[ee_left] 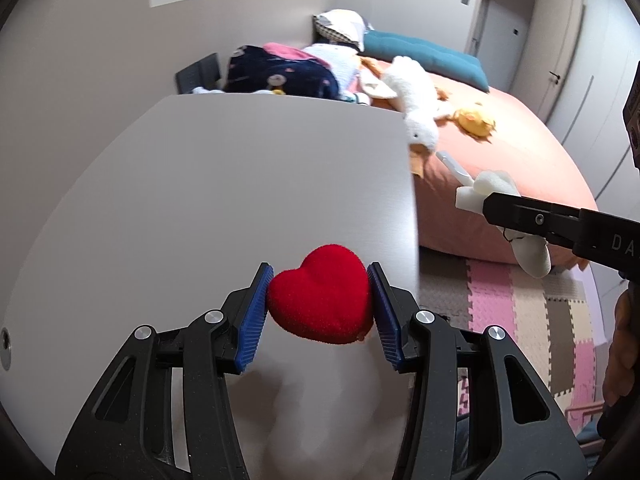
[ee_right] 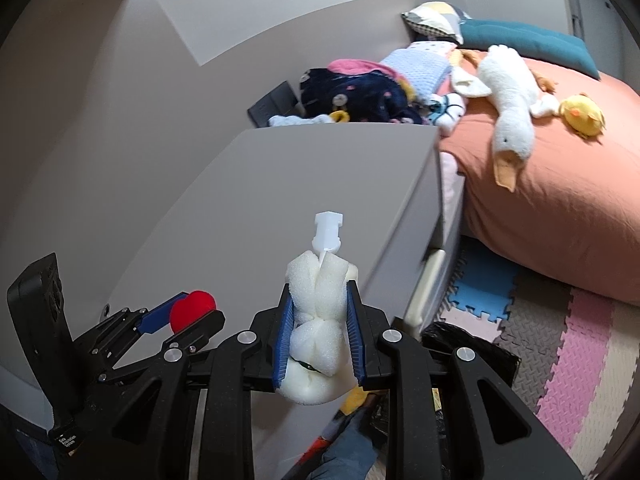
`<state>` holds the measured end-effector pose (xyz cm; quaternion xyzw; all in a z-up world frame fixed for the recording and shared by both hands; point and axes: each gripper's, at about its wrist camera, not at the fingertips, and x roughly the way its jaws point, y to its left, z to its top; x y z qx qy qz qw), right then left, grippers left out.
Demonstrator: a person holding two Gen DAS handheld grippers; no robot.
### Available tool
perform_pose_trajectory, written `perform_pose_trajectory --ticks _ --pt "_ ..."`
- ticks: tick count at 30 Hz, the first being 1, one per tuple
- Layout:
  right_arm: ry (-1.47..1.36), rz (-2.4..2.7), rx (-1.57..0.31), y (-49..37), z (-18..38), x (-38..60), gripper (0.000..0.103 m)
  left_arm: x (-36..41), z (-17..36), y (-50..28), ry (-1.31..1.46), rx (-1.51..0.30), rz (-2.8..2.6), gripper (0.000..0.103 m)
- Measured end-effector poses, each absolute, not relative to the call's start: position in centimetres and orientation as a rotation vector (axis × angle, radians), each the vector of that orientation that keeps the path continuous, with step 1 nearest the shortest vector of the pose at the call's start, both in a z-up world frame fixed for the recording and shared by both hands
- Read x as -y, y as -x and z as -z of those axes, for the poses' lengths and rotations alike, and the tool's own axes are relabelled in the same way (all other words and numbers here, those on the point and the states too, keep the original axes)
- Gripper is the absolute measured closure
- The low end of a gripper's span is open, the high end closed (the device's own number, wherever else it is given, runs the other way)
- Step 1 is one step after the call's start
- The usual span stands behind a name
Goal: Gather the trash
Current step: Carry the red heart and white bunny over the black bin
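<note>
My left gripper [ee_left: 320,294] is shut on a red plush heart [ee_left: 320,300], held above the grey tabletop [ee_left: 224,184]; its blue pads press both sides. The heart [ee_right: 193,309] and left gripper [ee_right: 182,318] also show at the lower left of the right wrist view. My right gripper [ee_right: 318,320] is shut on a wad of white foam wrap [ee_right: 318,320] with a white plastic piece [ee_right: 328,229] sticking out of its top. In the left wrist view that foam [ee_left: 494,188] pokes past the right gripper [ee_left: 486,206] at the right edge.
A bed with an orange cover [ee_right: 560,200] stands to the right, with a white goose plush [ee_right: 510,104], a yellow chick plush [ee_right: 582,114] and piled clothes [ee_right: 352,96]. Coloured foam floor mats [ee_right: 560,340] lie below. A black bag [ee_right: 468,344] sits under my right gripper, beside the table's edge [ee_right: 436,208].
</note>
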<state>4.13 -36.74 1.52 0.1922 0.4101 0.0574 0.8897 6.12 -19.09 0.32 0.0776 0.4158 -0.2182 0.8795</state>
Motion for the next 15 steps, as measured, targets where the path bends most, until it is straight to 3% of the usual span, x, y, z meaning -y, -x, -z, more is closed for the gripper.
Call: perform_pose_trajectory --ticks 15 --pt "-0.452 0.000 -0.821 0.1 -1.2 43.4 0.077 26.1 -0.4 -3.3 -0.221 -0.865 0.584 0.055"
